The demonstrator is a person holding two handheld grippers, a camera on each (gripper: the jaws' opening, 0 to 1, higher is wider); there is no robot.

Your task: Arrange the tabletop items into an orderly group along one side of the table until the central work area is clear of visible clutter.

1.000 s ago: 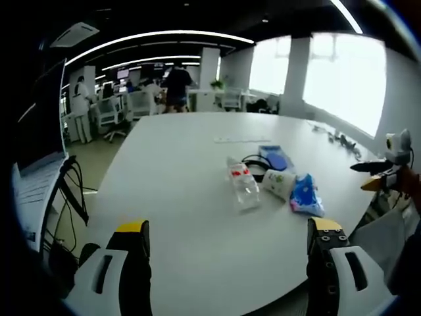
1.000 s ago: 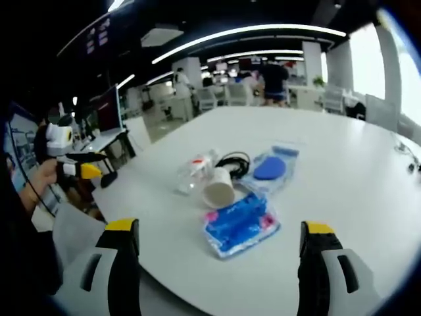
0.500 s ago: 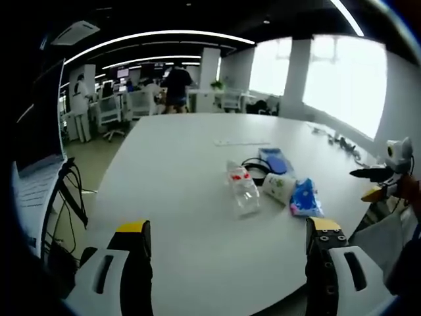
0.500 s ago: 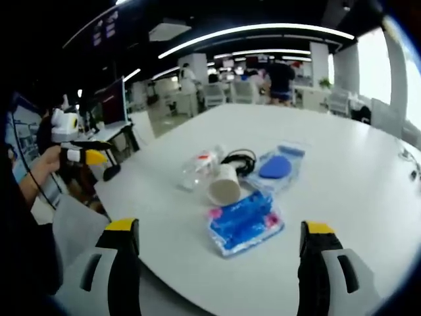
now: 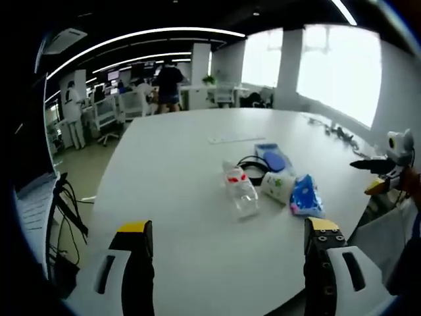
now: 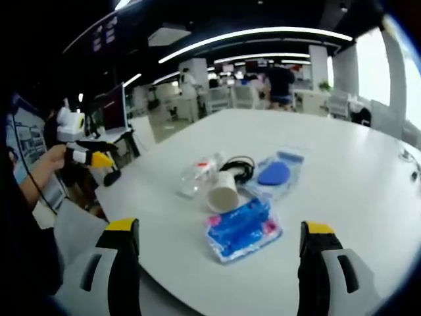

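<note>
Right gripper (image 6: 214, 253): jaws standing wide apart, gripping nothing, hovering just off the table's near edge and looking across it at the clutter.
Blue wipes pack (image 6: 242, 222): lying flat straight ahead of those jaws, nearest of the group to that edge, its long axis slanting up to the right.
Paper cup (image 6: 222, 195): tipped on its side just beyond the pack, mouth facing the right gripper.
Plastic bottle (image 6: 198, 174): lying on its side beside the cup, on the left gripper's flank.
Black cable (image 6: 237, 164): coiled behind the cup.
Blue pouch (image 6: 273, 174): sitting farthest in, toward the table (image 6: 342, 164) centre.
Left gripper (image 5: 227, 253): jaws equally spread and empty, off the adjacent edge; the bottle (image 5: 241, 191) is pointing lengthwise away from it, well apart.
Nearer hand: I'm judging the right, with the pack first in line.
Change: the right view is sitting slightly farther back than half a second ago, the left view panning; the items themselves are staying put.
</note>
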